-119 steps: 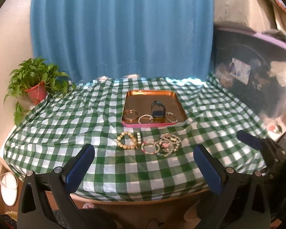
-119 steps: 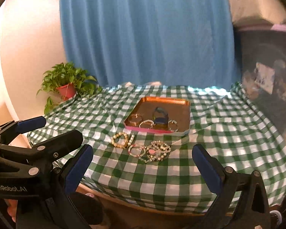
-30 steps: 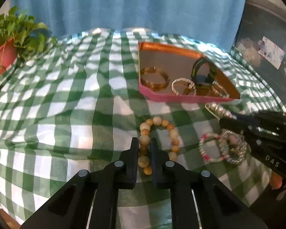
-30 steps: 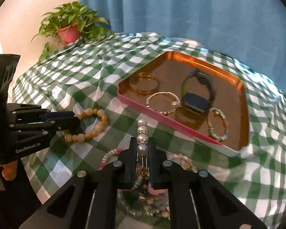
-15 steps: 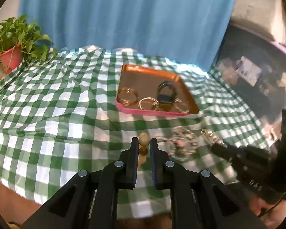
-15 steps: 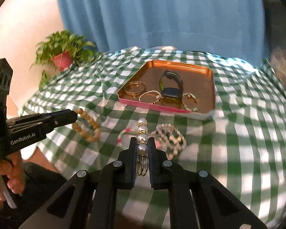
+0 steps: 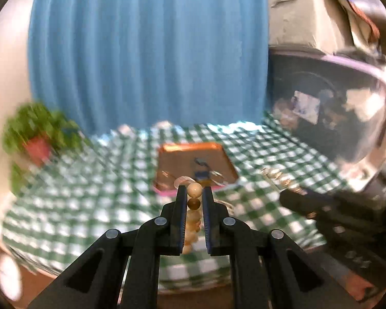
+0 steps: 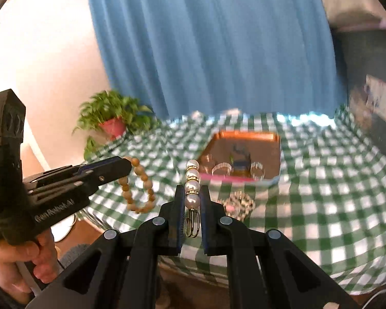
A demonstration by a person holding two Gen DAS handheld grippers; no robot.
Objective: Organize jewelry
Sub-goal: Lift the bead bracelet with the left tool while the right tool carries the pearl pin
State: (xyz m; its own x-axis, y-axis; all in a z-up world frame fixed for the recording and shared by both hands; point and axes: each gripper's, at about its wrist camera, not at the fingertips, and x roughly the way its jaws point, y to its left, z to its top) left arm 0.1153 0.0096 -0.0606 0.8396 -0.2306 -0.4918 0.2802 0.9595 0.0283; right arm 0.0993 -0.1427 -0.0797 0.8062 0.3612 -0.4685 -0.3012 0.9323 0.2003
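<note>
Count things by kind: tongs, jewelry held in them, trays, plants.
Tongs: 2, left tongs and right tongs
Held jewelry: 2, wooden bead bracelet and pearl piece
Tray: 1
Potted plant: 1
Total: 6

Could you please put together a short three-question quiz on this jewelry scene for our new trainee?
1. True or false: the left gripper holds a wooden bead bracelet.
2. What is clamped in the right gripper: A) a watch, B) a pearl clip, C) a ring?
3. Fill in: the copper tray rests on a green checked ____.

Key:
1. True; its jaws are shut on the bracelet.
2. B.
3. Tablecloth.
</note>
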